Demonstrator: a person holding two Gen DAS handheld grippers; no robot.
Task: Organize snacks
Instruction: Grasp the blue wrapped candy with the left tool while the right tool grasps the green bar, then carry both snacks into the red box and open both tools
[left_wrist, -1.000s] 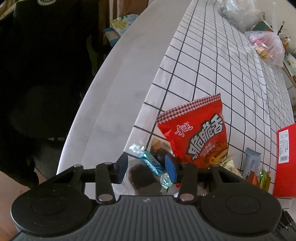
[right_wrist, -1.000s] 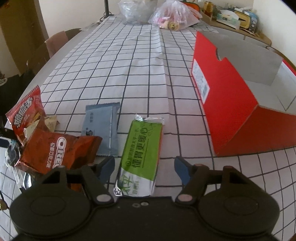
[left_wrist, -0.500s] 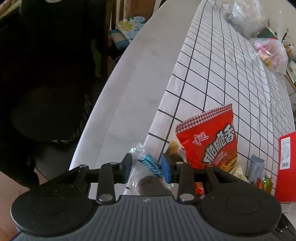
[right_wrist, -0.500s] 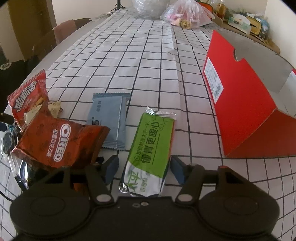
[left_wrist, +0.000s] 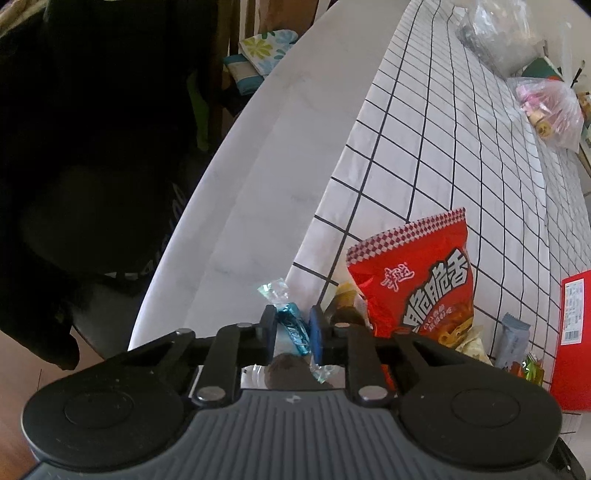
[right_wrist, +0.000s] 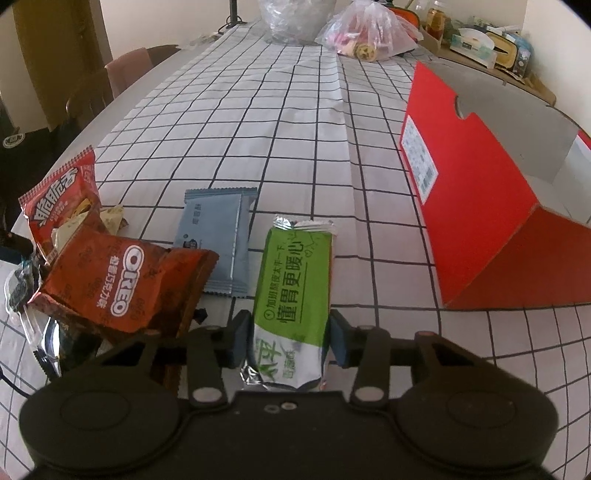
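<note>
My left gripper is shut on a small blue-wrapped candy at the near left corner of the table. A red chip bag stands just to its right. My right gripper is shut on a green snack packet that lies on the checked cloth. Left of it lie a grey-blue packet, a red-brown Oreo packet and the red chip bag. An open red box stands to the right; it also shows in the left wrist view.
A checked cloth covers the long table. Clear plastic bags with goods sit at the far end. A chair stands by the left edge. The table's bare white edge drops off to the left.
Both grippers have closed: the left onto the blue candy, the right onto the green packet. The left gripper has shifted left toward the table corner.
</note>
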